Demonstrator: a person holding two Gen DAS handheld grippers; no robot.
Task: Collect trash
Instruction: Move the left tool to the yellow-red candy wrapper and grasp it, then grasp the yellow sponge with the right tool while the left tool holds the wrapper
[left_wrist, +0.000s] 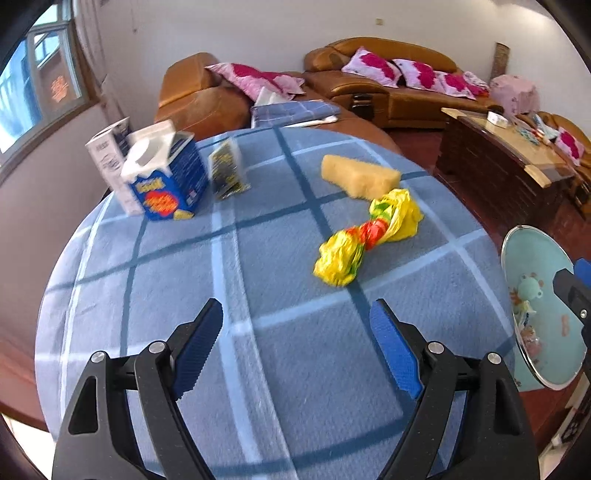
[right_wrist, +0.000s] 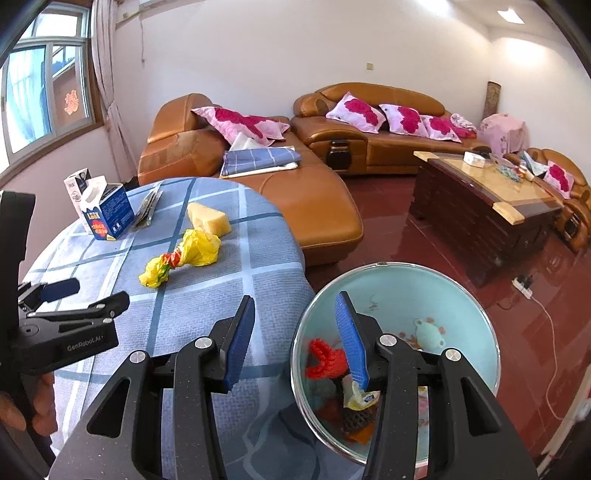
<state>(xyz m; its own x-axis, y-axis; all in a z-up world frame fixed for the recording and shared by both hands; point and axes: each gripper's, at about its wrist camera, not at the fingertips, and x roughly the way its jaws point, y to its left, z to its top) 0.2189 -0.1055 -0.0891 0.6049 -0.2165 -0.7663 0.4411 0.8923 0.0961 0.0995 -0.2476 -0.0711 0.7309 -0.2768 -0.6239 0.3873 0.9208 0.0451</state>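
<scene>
A crumpled yellow plastic wrapper (left_wrist: 369, 236) (right_wrist: 184, 254) with a red-orange middle lies on the blue checked tablecloth (left_wrist: 280, 369). Just behind it sits a yellow sponge (left_wrist: 360, 177) (right_wrist: 208, 218). My left gripper (left_wrist: 297, 310) is open over the cloth, short of the wrapper, with nothing between its fingers. The right gripper (right_wrist: 295, 299) is open and holds nothing; it hangs across the table edge and the rim of a pale blue trash bin (right_wrist: 461, 295) (left_wrist: 535, 266). Inside the bin lie a red knitted piece (right_wrist: 325, 360) and crumpled wrappers.
At the table's far left stand a blue carton (left_wrist: 166, 177) (right_wrist: 107, 210), a white carton (left_wrist: 107, 155) behind it and a dark foil packet (left_wrist: 227, 170). Past the table are an orange leather sofa (right_wrist: 314, 206), a wooden coffee table (right_wrist: 480, 206) and red floor.
</scene>
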